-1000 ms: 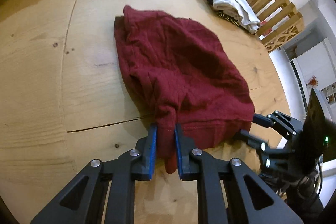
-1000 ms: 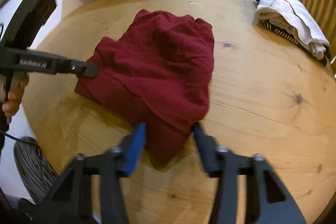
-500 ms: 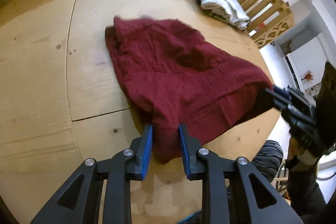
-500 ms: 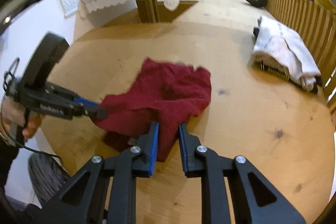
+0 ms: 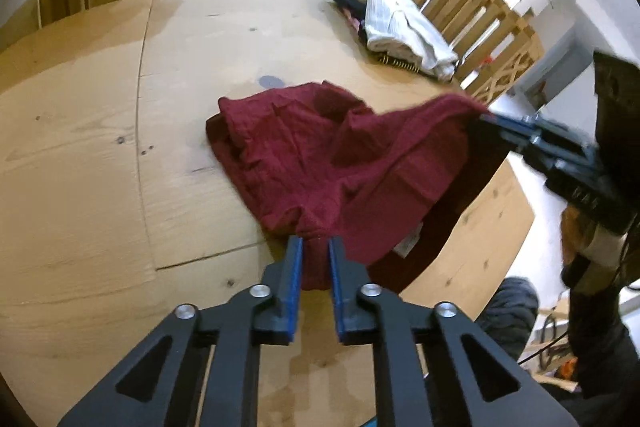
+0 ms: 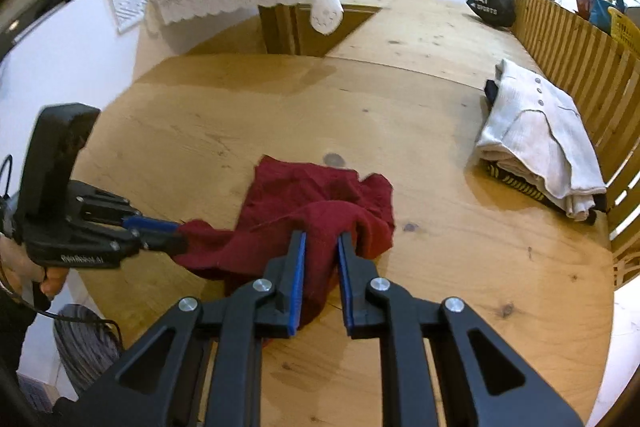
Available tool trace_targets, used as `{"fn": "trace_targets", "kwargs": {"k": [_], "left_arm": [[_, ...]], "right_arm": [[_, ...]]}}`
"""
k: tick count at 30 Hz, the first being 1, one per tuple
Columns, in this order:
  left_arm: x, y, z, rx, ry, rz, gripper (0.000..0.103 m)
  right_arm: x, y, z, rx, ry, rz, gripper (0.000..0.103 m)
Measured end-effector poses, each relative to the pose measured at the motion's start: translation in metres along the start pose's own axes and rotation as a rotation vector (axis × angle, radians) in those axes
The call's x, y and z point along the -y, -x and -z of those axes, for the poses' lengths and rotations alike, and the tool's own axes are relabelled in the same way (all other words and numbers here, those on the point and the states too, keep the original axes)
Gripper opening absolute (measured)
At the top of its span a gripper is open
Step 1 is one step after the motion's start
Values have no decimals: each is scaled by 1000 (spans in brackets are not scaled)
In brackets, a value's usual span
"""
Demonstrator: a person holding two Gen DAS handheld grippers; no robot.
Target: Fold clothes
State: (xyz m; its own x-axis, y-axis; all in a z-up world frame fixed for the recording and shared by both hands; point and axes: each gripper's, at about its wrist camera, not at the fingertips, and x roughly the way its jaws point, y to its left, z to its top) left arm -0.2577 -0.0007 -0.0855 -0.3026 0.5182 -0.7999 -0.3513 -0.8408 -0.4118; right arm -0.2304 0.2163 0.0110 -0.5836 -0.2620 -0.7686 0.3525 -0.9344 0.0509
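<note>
On the wooden table (image 6: 460, 267), near edge, the dark red garment (image 5: 320, 155) is half raised: left gripper (image 5: 316, 259) is clamped on 1 hem corner w/ jaws just closing tighter, right gripper (image 6: 322, 259) clamped on the other corner, far part of the cloth resting on the wood. To do this lift well, I'd keep both corners level & the hem taut betw. them, raise til the cloth hangs free, then lay it flat w/o letting it bunch. Count: 2 grippers, 1 red garment, 1 stack of folded clothes (image 6: 536, 143) well apart by the slatted rail (image 6: 580, 55), 1 black bag (image 6: 492, 7).
</note>
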Motion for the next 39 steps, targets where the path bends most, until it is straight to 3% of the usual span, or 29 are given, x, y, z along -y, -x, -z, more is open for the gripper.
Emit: {"fn": "trace_targets", "kwargs": {"k": [3,5,8,9,11,16,21,27,31,34,36,37,38,39], "left_arm": [[-2,-12,-11,-14,34,38,7],[0,-21,-24,-19,55,55,7],[7,-26,-46,-2,71,91,6],[9,-26,-52,5,74,102,6],[15,-26,-65,16,67,103,6],[17,-26,-82,31,56,103,6],[12,-26,-82,16,51,105,6],[8,-24,-75,9,34,124,6],[5,-23,-68,-2,10,115,6],[-1,-20,-65,-1,9,107,6],[-7,-16,-64,9,22,104,6],[-12,-13,-63,20,38,112,6],[-17,-9,-63,35,57,122,6],[-22,-5,-62,51,77,133,6]], "right_arm": [[9,-7,8,-44,2,67,20],[20,-15,15,-88,-11,116,36],[36,-8,33,-111,-79,170,39],[40,-4,41,-113,-109,171,41],[44,11,61,-96,-195,112,55],[22,7,108,-182,-352,-62,56],[-4,-32,124,-273,-449,-114,56],[-14,-48,120,-257,-537,-39,57],[-22,-58,111,-240,-530,42,58],[-32,-68,105,-203,-465,70,58],[-40,-74,103,-178,-388,48,52],[-42,-75,104,-168,-363,23,32],[-41,-76,106,-164,-359,-6,18],[-40,-77,108,-161,-355,-35,17]]}}
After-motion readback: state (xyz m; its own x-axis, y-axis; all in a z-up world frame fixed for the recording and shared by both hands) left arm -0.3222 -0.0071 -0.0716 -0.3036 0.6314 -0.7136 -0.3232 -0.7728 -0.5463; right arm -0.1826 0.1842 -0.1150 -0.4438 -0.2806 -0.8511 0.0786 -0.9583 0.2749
